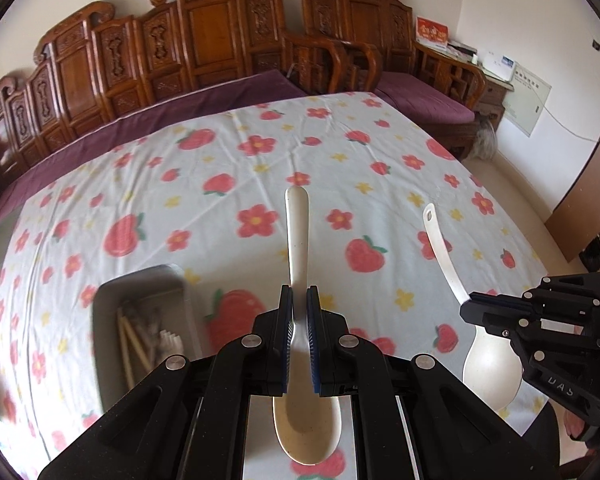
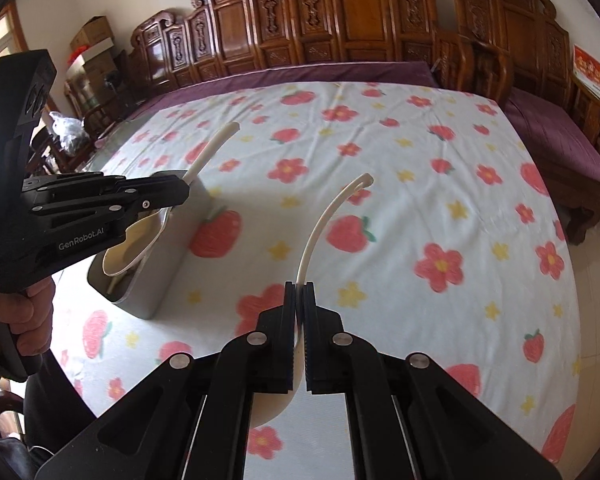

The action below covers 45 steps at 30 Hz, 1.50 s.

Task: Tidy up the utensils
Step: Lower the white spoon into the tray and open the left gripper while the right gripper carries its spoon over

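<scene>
Left wrist view: the left gripper (image 1: 299, 300) pinches a white rice spoon (image 1: 298, 248) by its neck — just right of the metal utensil tray (image 1: 140, 284). Farther right, the right gripper (image 2: 300, 296) clamps a second white spoon (image 2: 320, 224) above the strawberry tablecloth (image 2: 420, 200).

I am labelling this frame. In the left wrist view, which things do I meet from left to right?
Metal container holding chopsticks → spoon in the left gripper → spoon held by the right gripper.

left gripper (image 1: 299, 300) jaws clamped, right gripper (image 2: 299, 292) likewise
</scene>
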Tool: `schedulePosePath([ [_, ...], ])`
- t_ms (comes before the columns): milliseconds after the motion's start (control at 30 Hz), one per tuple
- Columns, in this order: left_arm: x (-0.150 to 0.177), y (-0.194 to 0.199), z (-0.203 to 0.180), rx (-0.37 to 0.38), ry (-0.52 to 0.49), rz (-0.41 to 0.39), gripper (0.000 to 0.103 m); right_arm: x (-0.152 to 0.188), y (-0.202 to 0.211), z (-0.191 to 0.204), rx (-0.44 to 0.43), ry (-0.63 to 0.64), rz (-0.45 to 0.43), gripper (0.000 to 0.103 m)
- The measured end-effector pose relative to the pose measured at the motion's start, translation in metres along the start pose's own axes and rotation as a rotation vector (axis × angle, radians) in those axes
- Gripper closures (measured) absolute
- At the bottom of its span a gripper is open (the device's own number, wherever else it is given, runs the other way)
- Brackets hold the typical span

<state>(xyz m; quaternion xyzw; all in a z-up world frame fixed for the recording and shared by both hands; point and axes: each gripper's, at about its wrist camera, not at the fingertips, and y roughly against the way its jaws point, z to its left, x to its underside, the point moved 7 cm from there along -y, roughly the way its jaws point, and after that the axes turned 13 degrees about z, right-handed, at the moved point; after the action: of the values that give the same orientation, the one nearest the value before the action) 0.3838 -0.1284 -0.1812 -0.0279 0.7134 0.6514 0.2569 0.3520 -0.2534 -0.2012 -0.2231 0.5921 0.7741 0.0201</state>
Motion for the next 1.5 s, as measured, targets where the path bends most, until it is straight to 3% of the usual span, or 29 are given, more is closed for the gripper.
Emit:
schedulePosePath([
  [333,0.027,0.018,0.052,-0.019,0.071,-0.012,0.097,-0.017,-0.003,0.054,-0.023,0.065,-0.001,0.098],
  [700,0.056,-0.003,0.109,-0.028,0.17,0.032,0.096,-0.032,-0.012,0.104,-0.041,0.135,0.01,0.098],
  [1267,0.066,-0.031,0.14,0.005,0.211,0.062,0.096,-0.049,-0.032,0.146,-0.063,0.184,0.028,0.098],
  [1400,0.07,-0.024,0.146,0.008,0.217,0.055,0.084,-0.055,-0.039,0.154,-0.077,0.187,0.027,0.098],
  [1500,0.074,-0.015,0.15,-0.012,0.208,0.042,0.083,-0.059,-0.045,0.161,-0.089,0.189,0.026,0.098],
])
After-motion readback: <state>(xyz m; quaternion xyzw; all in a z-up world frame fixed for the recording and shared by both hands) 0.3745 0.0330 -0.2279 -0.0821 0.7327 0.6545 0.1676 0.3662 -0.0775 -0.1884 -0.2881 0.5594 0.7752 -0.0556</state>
